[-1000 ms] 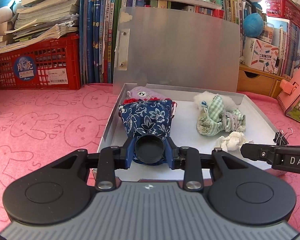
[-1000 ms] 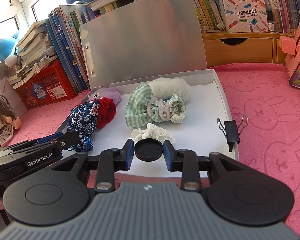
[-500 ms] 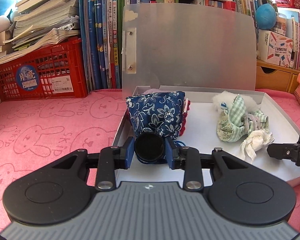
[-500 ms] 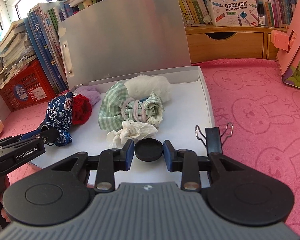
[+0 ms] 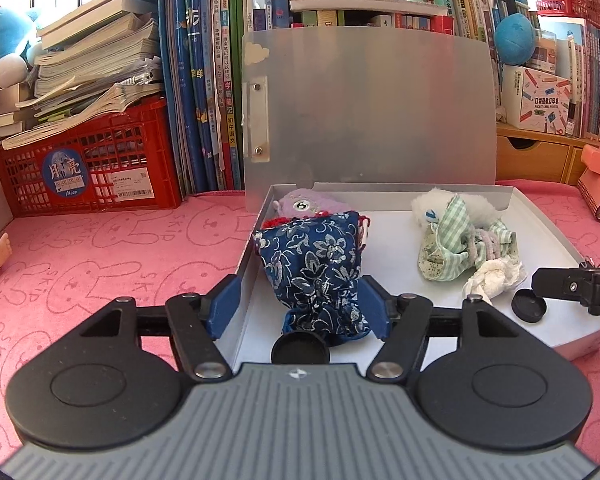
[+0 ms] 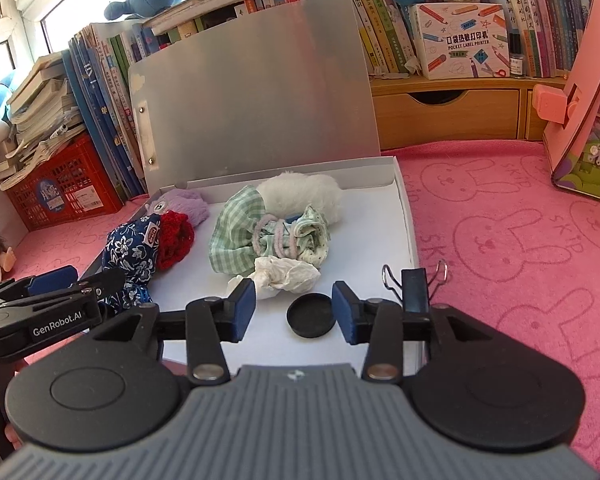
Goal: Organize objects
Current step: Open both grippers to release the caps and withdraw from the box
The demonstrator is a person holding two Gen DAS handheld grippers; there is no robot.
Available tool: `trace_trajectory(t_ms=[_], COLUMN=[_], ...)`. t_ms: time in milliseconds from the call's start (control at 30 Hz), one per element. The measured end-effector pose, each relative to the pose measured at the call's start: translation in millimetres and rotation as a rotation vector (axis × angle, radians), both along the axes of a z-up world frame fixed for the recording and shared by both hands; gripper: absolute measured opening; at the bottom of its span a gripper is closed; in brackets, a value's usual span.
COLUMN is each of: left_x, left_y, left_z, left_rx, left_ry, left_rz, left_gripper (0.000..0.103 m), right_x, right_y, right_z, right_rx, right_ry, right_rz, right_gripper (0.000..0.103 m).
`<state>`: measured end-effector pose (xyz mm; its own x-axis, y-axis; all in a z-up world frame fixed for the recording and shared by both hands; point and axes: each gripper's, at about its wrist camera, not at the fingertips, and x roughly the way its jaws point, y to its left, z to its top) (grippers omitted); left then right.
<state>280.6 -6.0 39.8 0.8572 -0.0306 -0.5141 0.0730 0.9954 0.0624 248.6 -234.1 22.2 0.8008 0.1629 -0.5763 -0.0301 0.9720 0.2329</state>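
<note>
Release underway: left gripper fingers just opened around blue floral pouch; right gripper fingers just opened, black cap loose between. Withdraw straight back, avoid snagging fabric in tray.

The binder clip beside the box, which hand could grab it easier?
Probably the right gripper. The binder clip sits just past its right finger on the box's edge; the left gripper straddles the blue floral pouch.
</note>
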Motion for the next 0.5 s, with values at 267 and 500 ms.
trace_trajectory(t_ms=[267,500], left_x=[-40.8,-81.8], left_y=[-10.4,-15.7], left_z=[17.0,30.1], left_rx=[0.010,-0.011], left_ry=[-0.002,0.001], left_rz=[-0.062,-0.095], left_gripper=[0.077,0.085], right_x=[-35.1,-73.4], right_y=[2.9,4.2], right_z=[15.2,27.2], right_rx=[-0.029,-0.089], right_ry=[-0.047,-0.075], right_rz=[0.045,0.064], right_gripper=[0.066,0.070])
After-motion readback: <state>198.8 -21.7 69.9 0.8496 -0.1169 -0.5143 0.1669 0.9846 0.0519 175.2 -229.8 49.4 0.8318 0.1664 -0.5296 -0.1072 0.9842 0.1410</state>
